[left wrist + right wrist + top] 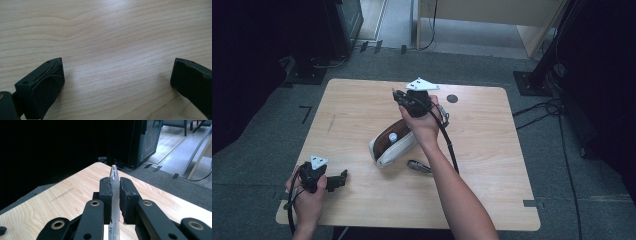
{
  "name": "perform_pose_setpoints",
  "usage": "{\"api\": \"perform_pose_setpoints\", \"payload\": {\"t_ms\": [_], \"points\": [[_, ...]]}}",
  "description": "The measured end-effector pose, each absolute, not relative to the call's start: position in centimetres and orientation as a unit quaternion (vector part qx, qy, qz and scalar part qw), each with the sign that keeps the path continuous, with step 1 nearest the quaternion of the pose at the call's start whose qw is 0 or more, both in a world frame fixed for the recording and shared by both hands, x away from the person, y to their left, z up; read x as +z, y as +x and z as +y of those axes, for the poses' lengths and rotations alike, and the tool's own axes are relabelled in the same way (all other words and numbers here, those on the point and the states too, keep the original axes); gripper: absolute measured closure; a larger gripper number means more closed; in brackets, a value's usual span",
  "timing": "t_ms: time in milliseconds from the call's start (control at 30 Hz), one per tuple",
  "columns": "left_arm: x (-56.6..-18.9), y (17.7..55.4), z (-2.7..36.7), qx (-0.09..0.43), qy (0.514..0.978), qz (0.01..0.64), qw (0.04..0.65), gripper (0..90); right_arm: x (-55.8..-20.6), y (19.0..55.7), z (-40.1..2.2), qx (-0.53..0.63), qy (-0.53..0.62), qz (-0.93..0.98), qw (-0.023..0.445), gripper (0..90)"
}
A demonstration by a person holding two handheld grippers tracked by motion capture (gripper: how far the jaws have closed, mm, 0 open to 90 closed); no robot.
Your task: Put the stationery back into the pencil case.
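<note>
Right tool (404, 97), seen from the high view, hangs above the far middle of the tabletop (492, 165), raised clear of the wood and held in the person's right hand (424, 125); what its jaws carry is too small to read from here. Just below that hand lies an open pencil case (392, 145), white outside and brown inside, with 1 small pale item showing in it, and a small dark object (419, 166) lies on the wood just beside the case on the near side. Left tool (338, 181) rests low at the near left corner, well apart from the case. In the left gripper view, the left tool (117, 75) stands wide with nothing but bare wood between its jaws. In the right gripper view, the right tool (115, 192) is clamped tight on a clear pen (114, 195), so the pen is up in the air rather than on the tabletop or in the case. The pen's long axis runs along the jaws, with its tip poking out past them and pointing away from the hand toward the far left corner of the tabletop, and its barrel running back down between the jaws. My reading is that the pick-up is done and the pen is lifted; placing it, probably in the case, is left, and the case is not yet closed.
</note>
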State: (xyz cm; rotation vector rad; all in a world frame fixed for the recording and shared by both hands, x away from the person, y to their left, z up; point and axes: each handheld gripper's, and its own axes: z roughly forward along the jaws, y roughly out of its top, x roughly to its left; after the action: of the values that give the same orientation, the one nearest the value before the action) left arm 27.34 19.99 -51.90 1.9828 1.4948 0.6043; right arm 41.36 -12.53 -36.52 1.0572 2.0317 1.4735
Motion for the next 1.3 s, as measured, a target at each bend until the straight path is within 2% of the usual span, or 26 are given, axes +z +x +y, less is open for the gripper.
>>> {"api": "perform_pose_setpoints", "payload": {"t_ms": [467, 933, 1300], "points": [[-51.9, 27.3, 20.0, 0.227, 0.742, 0.561, 0.289, 0.0, -39.2, 38.4, -15.9, 0.493, 0.369, 0.754, 0.227, 81.6], [-51.9, 27.3, 20.0, 0.227, 0.742, 0.561, 0.290, 0.0, -40.4, 35.7, -15.6, 0.493, 0.349, 0.775, 0.185, 78.1], [-51.9, 27.3, 20.0, 0.227, 0.742, 0.561, 0.290, 0.0, -39.6, 34.2, -15.6, 0.508, 0.333, 0.774, 0.178, 77.4]]}}
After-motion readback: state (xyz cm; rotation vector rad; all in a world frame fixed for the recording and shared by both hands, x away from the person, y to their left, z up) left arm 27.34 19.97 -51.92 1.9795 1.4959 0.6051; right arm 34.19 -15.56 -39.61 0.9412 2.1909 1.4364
